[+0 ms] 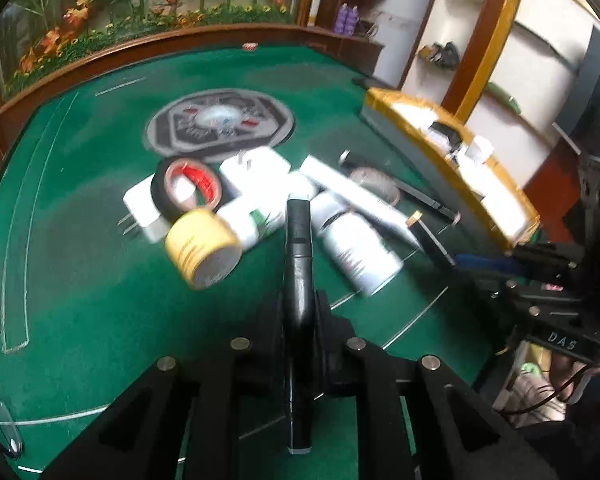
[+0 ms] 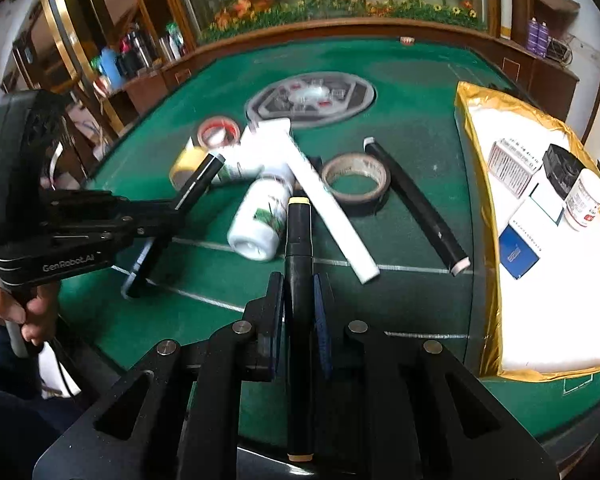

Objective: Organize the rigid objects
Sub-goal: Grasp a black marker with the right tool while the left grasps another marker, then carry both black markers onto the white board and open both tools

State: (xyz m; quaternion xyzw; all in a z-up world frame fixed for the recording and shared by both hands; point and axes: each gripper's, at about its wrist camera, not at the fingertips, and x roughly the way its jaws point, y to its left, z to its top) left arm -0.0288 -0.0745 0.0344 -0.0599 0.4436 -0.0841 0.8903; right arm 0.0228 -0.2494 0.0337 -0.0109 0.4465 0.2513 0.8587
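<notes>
Each gripper has its fingers pinching a black marker lengthwise — the left gripper [image 1: 298,312] holds a black-tipped marker [image 1: 298,248], the right gripper [image 2: 298,300] a cream-capped marker [image 2: 298,248] — above the green counter [image 2: 400,128], near the jumble of tape rolls [image 2: 356,178] and white bottles [image 2: 260,220] beside the gold-edged tray [image 2: 470,152].
</notes>
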